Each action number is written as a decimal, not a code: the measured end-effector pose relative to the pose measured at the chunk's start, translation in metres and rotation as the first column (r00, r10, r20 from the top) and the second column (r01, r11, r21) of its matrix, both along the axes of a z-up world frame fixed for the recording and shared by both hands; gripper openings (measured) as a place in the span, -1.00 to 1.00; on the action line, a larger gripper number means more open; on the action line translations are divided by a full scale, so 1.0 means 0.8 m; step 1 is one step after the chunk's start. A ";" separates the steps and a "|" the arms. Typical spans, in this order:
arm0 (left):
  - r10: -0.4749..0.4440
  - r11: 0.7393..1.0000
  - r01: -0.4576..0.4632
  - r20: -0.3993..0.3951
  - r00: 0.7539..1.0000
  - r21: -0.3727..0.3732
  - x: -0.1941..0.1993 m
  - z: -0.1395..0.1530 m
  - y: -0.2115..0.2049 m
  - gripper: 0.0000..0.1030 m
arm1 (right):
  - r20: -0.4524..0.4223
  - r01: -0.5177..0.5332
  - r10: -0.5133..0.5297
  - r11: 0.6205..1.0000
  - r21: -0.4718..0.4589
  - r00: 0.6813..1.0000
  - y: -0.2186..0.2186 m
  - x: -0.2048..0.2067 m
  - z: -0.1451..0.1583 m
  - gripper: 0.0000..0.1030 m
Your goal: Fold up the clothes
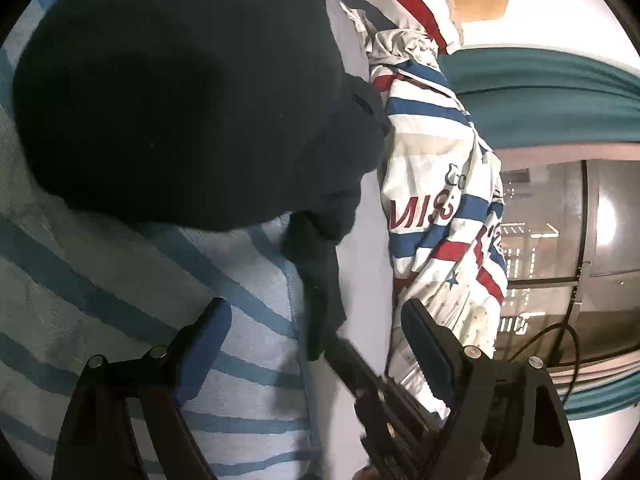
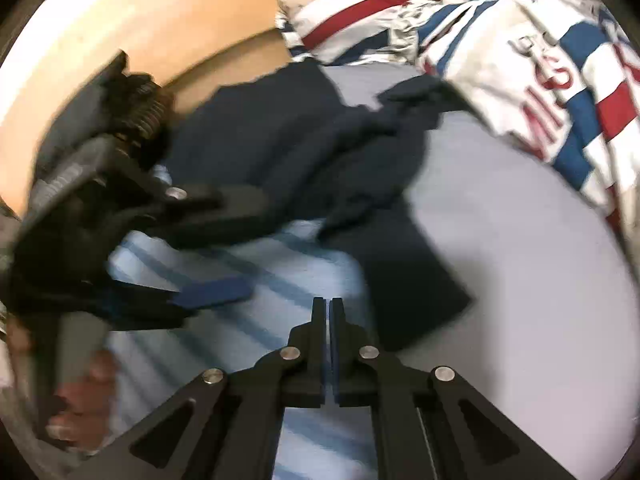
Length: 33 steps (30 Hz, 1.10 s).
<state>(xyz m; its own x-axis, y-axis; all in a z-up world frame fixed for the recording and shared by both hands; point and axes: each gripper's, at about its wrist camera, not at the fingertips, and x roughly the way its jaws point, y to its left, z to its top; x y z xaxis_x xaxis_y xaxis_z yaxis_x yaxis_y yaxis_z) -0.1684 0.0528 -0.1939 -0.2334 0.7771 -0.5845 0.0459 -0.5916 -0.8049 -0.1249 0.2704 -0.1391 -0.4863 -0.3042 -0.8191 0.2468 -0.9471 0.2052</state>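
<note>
I am working on a bed (image 2: 520, 280) with a pale grey sheet; landmark is the dark navy garment (image 2: 320, 148), which lies rumpled on the sheet, not flat. Just below it in the right wrist view, partly under its lower edge, lies a light blue striped garment (image 2: 280, 272), spread fairly smooth. Beyond the navy garment, a bunched red, white and blue duvet (image 2: 560, 92) and a matching pillow (image 2: 360, 20). Left tongs (image 1: 316, 340): wide open, blue pads well apart, holding nothing, hovering over the striped garment's edge next to the navy one. Right tongs (image 2: 329, 320): pads pressed together; I see no cloth between them, so closed on nothing as far as the right wrist view shows. In the left wrist view a dark narrow tip, likely these right tongs, lies against a hanging fold of the navy garment; whether it pinches the cloth I cannot tell. My judgement: the navy garment is being sorted or repositioned, either before folding or onto the striped one. Next move calls for a clean grip on a navy edge or corner, kept clear of the striped cloth below. No containers in view.
</note>
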 end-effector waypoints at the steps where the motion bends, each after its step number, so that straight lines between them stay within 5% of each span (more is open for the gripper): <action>1: 0.003 1.000 -0.003 0.005 1.000 0.000 0.000 -0.001 0.001 0.66 | 0.001 0.001 -0.001 0.999 0.046 1.000 0.003 -0.003 -0.002 -0.78; 2: 0.005 1.000 -0.005 0.010 1.000 0.000 0.000 -0.002 0.003 0.66 | -0.006 0.003 -0.003 0.996 0.090 1.000 0.002 -0.005 -0.003 -0.61; 3: 0.008 1.000 -0.008 0.015 1.000 -0.001 -0.001 -0.004 0.004 0.66 | -0.013 0.005 -0.004 0.991 0.134 1.000 0.001 -0.007 -0.004 -0.10; 5: 0.014 1.000 -0.014 0.025 1.000 -0.001 -0.001 -0.006 0.006 0.66 | -0.025 -0.032 0.037 0.983 0.181 0.999 -0.007 -0.008 -0.007 0.10; 10: 0.024 1.000 -0.025 0.046 0.999 0.008 -0.002 -0.009 0.006 0.66 | 0.007 -0.052 0.052 0.955 0.293 0.999 -0.022 -0.023 -0.033 -0.08; 12: 0.024 0.999 -0.025 0.054 0.998 0.021 -0.003 -0.008 0.002 0.66 | 0.022 -0.001 -0.004 0.973 0.230 1.000 -0.013 -0.031 -0.036 -0.91; 17: -0.019 0.991 0.008 0.083 0.996 0.132 -0.011 -0.008 0.009 0.66 | -0.020 0.036 -0.036 0.999 -0.001 0.999 0.002 -0.006 0.011 -0.90; 24: -0.111 0.988 0.097 0.116 0.987 0.117 -0.011 -0.017 0.061 0.62 | 0.003 0.003 -0.003 0.997 -0.072 1.000 -0.005 0.037 0.031 -0.91; 26: -0.105 0.992 0.095 0.113 0.988 0.084 -0.006 -0.020 0.067 -0.10 | 0.018 -0.004 0.005 0.998 -0.061 1.000 -0.007 0.047 0.027 -0.91; 27: -0.111 0.992 0.104 0.105 0.988 0.072 -0.004 -0.021 0.067 -0.73 | 0.027 0.007 -0.006 0.998 -0.054 1.000 -0.010 0.044 0.022 -0.91; 33: -0.138 0.989 0.138 0.007 0.990 -0.045 0.022 -0.003 0.042 -0.81 | 0.080 0.018 -0.010 0.994 -0.109 0.997 -0.016 0.056 0.012 -0.91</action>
<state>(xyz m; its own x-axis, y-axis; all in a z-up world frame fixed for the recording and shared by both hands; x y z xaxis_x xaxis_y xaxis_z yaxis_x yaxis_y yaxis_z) -0.1507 0.0864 -0.1964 -0.1231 0.7743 -0.6207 -0.0357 -0.6285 -0.7770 -0.0804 0.2572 -0.1296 -0.4260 -0.3876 -0.8175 0.2126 -0.9212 0.3259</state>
